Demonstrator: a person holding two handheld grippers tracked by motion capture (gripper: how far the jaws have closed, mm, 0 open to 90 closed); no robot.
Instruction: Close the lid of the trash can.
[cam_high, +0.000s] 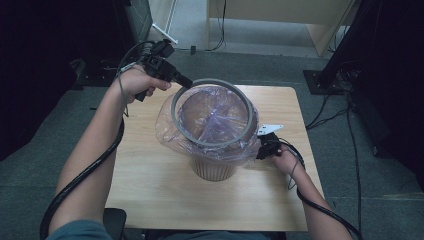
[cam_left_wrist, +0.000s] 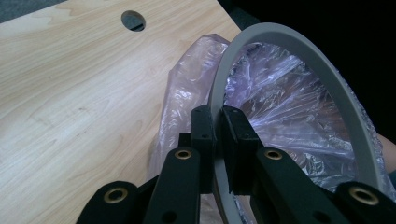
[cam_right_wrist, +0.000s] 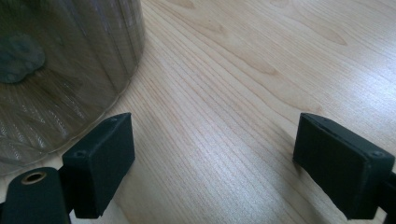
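High view looks down on the table (cam_high: 150, 190); gripper views sit close over it.

left claw (cam_left_wrist: 216, 135): black jaws, brass screw eyelets | right claw (cam_right_wrist: 215, 172): black blocky pads | cables: thick black

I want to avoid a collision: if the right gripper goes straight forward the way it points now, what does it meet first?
Probably the bare wooden table: the right gripper is open and tilts down toward it. The bin stays beside its fingers, though depth is unclear.

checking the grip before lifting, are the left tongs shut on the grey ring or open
Shut on it. In the left gripper view the left tongs pinch the grey ring between both pads, over the plastic bag.
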